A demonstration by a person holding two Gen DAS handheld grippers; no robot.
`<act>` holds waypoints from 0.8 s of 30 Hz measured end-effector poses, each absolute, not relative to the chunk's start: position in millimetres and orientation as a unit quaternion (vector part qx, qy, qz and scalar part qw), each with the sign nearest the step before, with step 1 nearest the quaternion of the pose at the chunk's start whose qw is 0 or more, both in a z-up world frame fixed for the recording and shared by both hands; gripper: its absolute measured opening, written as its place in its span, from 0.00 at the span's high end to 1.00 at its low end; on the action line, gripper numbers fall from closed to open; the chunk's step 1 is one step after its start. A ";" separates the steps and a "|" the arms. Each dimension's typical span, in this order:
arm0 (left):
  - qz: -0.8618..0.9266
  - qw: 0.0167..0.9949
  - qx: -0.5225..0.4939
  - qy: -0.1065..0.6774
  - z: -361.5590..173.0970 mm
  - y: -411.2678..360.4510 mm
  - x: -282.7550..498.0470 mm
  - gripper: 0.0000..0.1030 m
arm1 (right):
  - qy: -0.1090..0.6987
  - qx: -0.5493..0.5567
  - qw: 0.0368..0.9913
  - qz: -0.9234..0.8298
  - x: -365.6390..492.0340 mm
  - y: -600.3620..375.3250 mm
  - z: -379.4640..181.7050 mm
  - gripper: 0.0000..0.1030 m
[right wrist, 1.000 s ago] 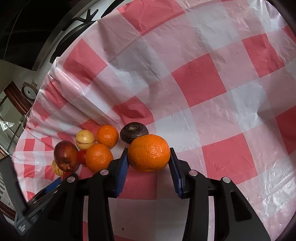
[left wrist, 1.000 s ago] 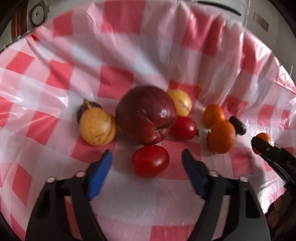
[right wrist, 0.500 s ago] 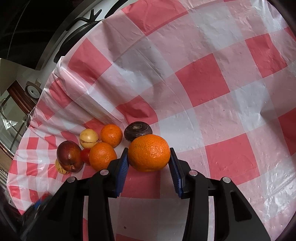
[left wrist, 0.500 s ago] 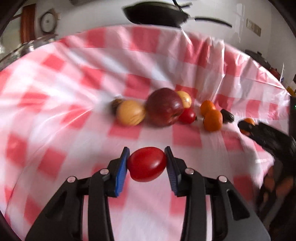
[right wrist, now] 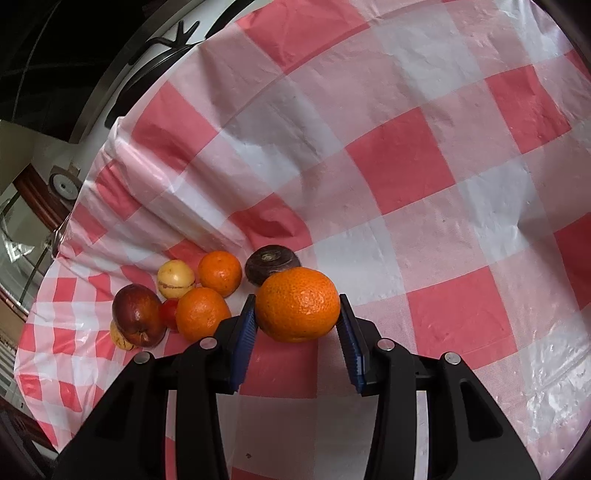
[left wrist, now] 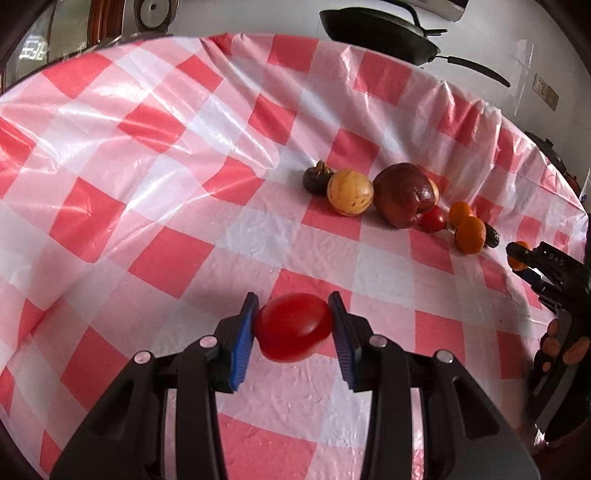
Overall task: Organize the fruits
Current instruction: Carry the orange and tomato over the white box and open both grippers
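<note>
My left gripper (left wrist: 293, 328) is shut on a red tomato (left wrist: 291, 326) and holds it above the checked cloth, well back from the fruit cluster. The cluster holds a dark red apple (left wrist: 403, 194), a yellow fruit (left wrist: 349, 192), a dark mangosteen (left wrist: 316, 177), a small tomato (left wrist: 432, 220) and two oranges (left wrist: 470, 229). My right gripper (right wrist: 297, 319) is shut on a large orange (right wrist: 297, 304). It also shows at the right edge of the left wrist view (left wrist: 524, 258). In the right wrist view the apple (right wrist: 137, 314), oranges (right wrist: 202, 313) and a dark fruit (right wrist: 271, 260) lie just left of and behind it.
The red and white checked plastic cloth (left wrist: 166, 229) covers the whole table and is wrinkled at the back. A black frying pan (left wrist: 380, 31) hangs on the wall beyond the table's far edge.
My left gripper closed on the red tomato, lifted it and pulled back and left from the cluster. The right gripper kept its hold on the orange and barely moved.
</note>
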State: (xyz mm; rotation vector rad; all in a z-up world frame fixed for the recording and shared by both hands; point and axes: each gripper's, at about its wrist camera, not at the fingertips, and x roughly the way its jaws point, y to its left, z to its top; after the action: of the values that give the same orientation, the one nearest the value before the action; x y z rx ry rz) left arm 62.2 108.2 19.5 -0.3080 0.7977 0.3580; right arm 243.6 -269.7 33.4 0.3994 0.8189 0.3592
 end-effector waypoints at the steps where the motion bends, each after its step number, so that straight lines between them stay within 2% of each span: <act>1: 0.173 0.894 -0.151 0.386 17.3 108.7 63.2 0.62 | 0.392 0.193 0.883 0.172 242.9 -270.5 33.8 0.59; 7: 0.197 0.898 -0.158 0.362 32.6 119.4 26.7 0.62 | 0.408 0.196 0.882 0.135 216.8 -271.5 35.4 0.59; 13: 0.237 0.903 -0.125 0.336 45.4 119.0 -70.8 0.62 | 0.405 0.181 0.870 0.213 117.6 -230.1 56.0 0.59; 24: 0.256 0.898 -0.101 0.342 47.3 136.9 -181.1 0.62 | 0.398 0.048 0.842 0.361 -50.8 -121.9 67.4 0.59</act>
State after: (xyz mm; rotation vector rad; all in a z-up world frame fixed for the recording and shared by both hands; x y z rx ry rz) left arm -181.1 136.9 47.3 -0.2100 0.7086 0.5298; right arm -50.8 -121.9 67.4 0.1013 0.8416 0.7625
